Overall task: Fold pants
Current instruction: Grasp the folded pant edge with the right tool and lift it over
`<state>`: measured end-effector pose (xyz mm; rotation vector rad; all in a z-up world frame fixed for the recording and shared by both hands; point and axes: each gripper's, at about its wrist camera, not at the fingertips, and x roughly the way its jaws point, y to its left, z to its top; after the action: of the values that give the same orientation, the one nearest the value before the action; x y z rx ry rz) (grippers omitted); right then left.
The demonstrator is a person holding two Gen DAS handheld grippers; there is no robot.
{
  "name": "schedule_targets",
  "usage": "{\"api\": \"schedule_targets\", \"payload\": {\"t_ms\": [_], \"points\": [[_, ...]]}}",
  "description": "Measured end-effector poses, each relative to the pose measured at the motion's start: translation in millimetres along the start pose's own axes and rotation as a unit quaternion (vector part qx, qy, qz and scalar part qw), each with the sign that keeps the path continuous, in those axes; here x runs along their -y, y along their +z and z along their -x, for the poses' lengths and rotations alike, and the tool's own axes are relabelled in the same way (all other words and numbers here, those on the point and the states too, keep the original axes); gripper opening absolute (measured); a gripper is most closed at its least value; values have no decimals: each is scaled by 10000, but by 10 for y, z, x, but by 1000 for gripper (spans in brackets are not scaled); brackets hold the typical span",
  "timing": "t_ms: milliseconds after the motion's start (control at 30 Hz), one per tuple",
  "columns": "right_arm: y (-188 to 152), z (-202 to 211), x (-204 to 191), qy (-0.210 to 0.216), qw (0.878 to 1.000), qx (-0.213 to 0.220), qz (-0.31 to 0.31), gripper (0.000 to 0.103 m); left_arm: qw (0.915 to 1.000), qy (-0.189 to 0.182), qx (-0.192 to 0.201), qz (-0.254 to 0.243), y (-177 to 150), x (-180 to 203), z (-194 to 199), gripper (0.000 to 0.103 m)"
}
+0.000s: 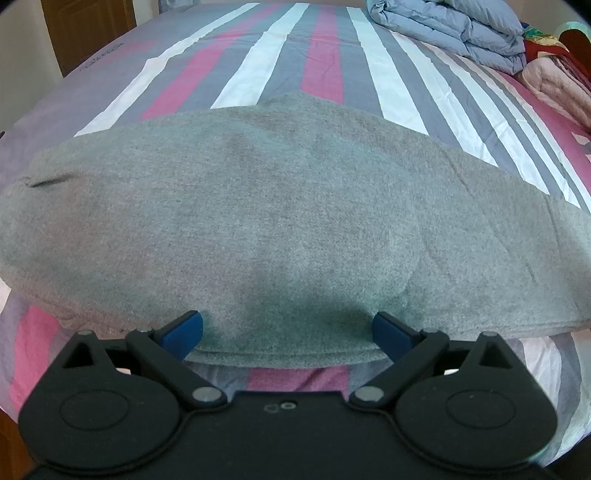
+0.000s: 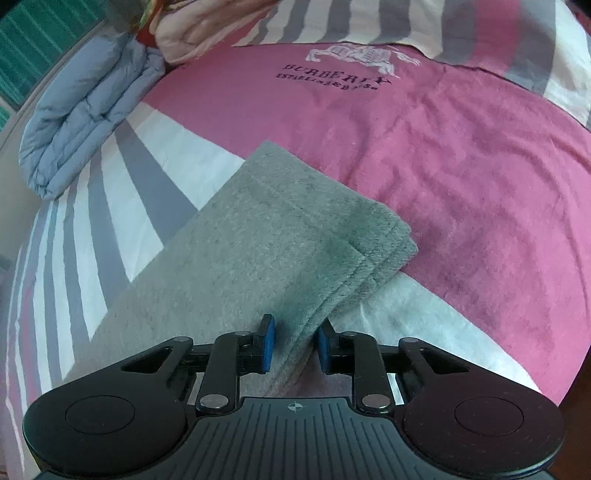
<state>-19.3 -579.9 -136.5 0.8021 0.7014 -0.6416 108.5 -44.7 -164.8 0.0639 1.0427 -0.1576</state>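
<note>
A home bedroom: striped bedsheet (image 1: pixel 280 62), folded blue quilt (image 1: pixel 454 29), wooden door (image 1: pixel 85 29).

Bed covered by a striped sheet in pink, grey and white (image 1: pixel 317 66), with a large pink panel carrying a horse-and-rider logo (image 2: pixel 364 59). Folded pale blue quilted duvet (image 1: pixel 454 29) near the far edge, pink padded blanket (image 1: pixel 557 85) beside it. Brown wooden door (image 1: pixel 88 26) behind.

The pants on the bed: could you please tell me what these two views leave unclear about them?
- Left wrist view: both ends of the pants run off the frame edges.
- Right wrist view: the near edge hides behind the right tool.
- Either view: layers underneath are covered by the top layer.
</note>
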Motion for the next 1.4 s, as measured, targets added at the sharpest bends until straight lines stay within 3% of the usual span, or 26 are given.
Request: {"api": "schedule_targets", "payload": {"t_ms": [167, 433, 767, 900, 1033, 1100, 1233, 1267, 1333, 1367, 1400], "points": [[23, -27, 83, 55, 9992, -7, -391, 24, 10000, 31, -9, -30, -1, 15, -9, 93], [-77, 179, -324, -131, 9924, 477, 1125, 18, 10000, 54, -8, -42, 0, 27, -13, 94], [-395, 529, -1119, 52, 9467, 1436, 2882, 17, 9999, -11, 98, -32, 6, -31, 67, 91], [-650, 672, -1483, 329, 9174, 1746, 3561, 17, 9998, 30, 220, 15, 42, -135, 134, 91], [-1014, 826, -1928, 682, 8758, 2041, 4322, 17, 9993, 65, 281, 238, 87, -339, 182, 91], [-1224, 867, -2131, 882, 8525, 2122, 4695, 17, 9988, 107, 314, 365, 96, -469, 200, 91], [-1810, 937, -2544, 1374, 7918, 2251, 5509, 15, 9973, 201, 352, 606, 86, -719, 215, 91], [-1969, 946, -2628, 1519, 7760, 2280, 5681, 1, 9969, 243, 357, 651, 92, -775, 216, 91], [-2303, 945, -2792, 1722, 7440, 2337, 6018, 0, 9962, 283, 348, 743, 99, -871, 203, 91], [-2488, 893, -2891, 1804, 7319, 2279, 6163, 0, 9958, 304, 326, 803, 97, -922, 196, 91], [-2587, 809, -2938, 1877, 7296, 2147, 6216, 0, 9953, 309, 306, 868, 88, -964, 195, 91]]}}
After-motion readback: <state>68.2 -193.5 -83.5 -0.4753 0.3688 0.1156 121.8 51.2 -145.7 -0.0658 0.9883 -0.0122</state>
